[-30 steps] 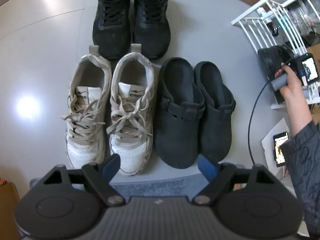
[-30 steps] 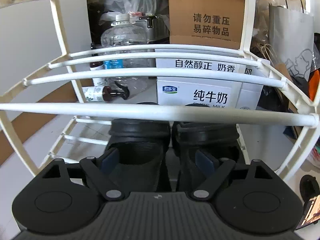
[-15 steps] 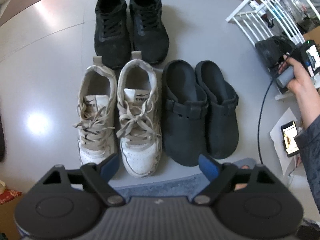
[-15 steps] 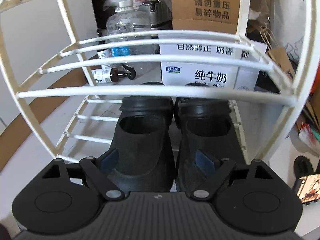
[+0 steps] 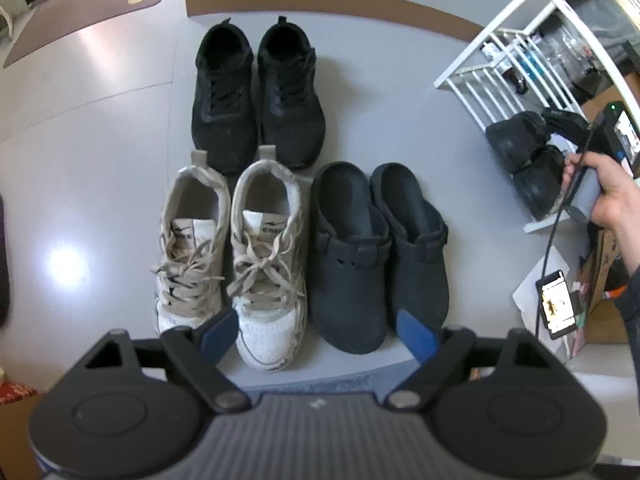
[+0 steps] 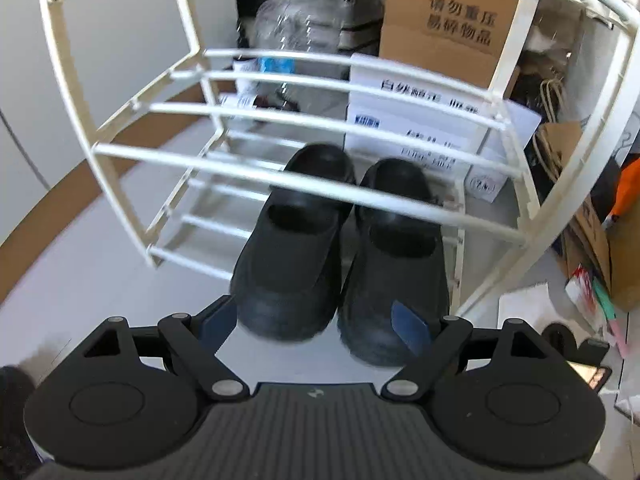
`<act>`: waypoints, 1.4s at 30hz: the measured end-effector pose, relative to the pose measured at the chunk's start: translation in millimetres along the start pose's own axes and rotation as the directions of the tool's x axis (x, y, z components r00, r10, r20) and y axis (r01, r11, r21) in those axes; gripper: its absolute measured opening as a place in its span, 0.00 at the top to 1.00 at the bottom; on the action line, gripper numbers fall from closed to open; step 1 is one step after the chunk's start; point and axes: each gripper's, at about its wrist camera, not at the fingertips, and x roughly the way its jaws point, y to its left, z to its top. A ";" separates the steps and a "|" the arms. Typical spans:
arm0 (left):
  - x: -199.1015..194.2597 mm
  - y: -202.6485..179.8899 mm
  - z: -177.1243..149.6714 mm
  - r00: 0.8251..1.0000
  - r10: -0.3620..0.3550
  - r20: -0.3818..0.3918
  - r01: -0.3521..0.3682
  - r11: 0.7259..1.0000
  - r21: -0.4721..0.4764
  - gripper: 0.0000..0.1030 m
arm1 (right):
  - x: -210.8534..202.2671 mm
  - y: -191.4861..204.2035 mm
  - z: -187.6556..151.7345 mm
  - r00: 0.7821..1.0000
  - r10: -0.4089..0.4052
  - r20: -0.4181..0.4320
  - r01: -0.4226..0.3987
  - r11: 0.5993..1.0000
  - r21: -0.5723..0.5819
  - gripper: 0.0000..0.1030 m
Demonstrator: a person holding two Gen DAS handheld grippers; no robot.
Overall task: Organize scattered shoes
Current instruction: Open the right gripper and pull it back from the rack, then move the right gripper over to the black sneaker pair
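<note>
Domestic entryway or storage corner. Indicators: pairs of shoes lined up on a glossy grey floor (image 5: 100,168); a white tubular metal shoe rack (image 6: 360,196); behind it, a brown printed cardboard box (image 6: 448,24), a white milk carton case (image 6: 420,128), a large clear plastic water bottle (image 6: 304,20) and brown paper bags (image 6: 560,148).

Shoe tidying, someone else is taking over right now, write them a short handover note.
Left gripper: open, empty, above the floor shoes.
Right gripper: open, empty, in front of the white rack.
Done: black chunky pair sits on the rack's bottom shelf.
Left: black sneakers, white sneakers and dark clogs, paired on the floor, off the rack.
</note>
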 end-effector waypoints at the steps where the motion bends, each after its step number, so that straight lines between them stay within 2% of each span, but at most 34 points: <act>1: -1.3 1.4 0.2 1.000 0.005 0.003 -0.005 1.000 0.002 0.14 | -5.8 0.5 -2.6 1.000 0.011 -0.020 -0.011 1.000 -0.004 0.14; 4: 1.4 7.8 2.6 0.999 0.037 0.014 -0.037 0.999 0.011 0.14 | -20.9 -0.6 -9.0 0.999 0.030 -0.043 -0.031 0.999 -0.012 0.14; 7: 2.5 19.1 5.4 0.996 0.085 0.026 -0.084 0.996 -0.036 0.15 | -39.8 -3.3 -15.0 0.998 0.049 -0.043 -0.050 0.999 -0.016 0.14; 12: -8.7 18.7 7.9 0.996 0.069 0.055 -0.068 0.997 -0.021 0.15 | -74.1 -5.5 -24.0 0.992 0.116 -0.044 -0.117 0.993 -0.015 0.14; 15: -10.5 13.0 6.4 0.998 0.052 0.034 -0.053 0.999 0.014 0.15 | -100.0 -4.5 -31.3 0.988 0.148 -0.032 -0.149 0.988 -0.026 0.14; 17: -9.8 10.7 7.0 0.999 0.040 -0.004 -0.039 0.999 0.037 0.15 | -121.6 -0.6 -36.9 0.985 0.173 0.011 -0.172 0.982 -0.079 0.14; 19: -13.5 9.1 6.1 0.999 0.048 0.000 -0.048 0.997 0.058 0.15 | -144.0 3.9 -42.5 0.978 0.201 0.054 -0.193 0.972 -0.130 0.11; 23: -25.3 5.8 2.4 0.998 0.060 0.026 -0.062 0.994 0.087 0.14 | -188.7 11.5 -53.3 0.959 0.268 0.092 -0.252 0.955 -0.158 0.10; 27: -31.2 7.1 0.2 1.000 0.022 0.023 -0.023 0.997 0.072 0.12 | -226.7 14.5 -59.0 0.937 0.336 0.092 -0.320 0.936 -0.149 0.10; 32: -43.5 5.5 1.5 0.999 0.027 0.035 -0.032 0.987 0.156 0.06 | -265.5 10.7 -65.2 0.908 0.414 0.064 -0.397 0.900 -0.180 0.10; 37: -53.7 23.2 6.9 0.998 0.027 0.054 -0.032 0.996 0.086 0.06 | -297.0 0.2 -80.6 0.899 0.436 0.035 -0.419 0.882 -0.217 0.10; 41: -69.3 28.1 9.5 0.996 0.008 0.088 -0.015 0.997 0.079 0.06 | -315.6 -10.7 -87.4 0.841 0.540 -0.016 -0.533 0.825 -0.190 0.10; 42: -72.0 28.6 10.0 0.996 0.005 0.092 -0.013 0.997 0.082 0.06 | -320.1 -12.4 -89.0 0.838 0.545 -0.013 -0.537 0.821 -0.193 0.10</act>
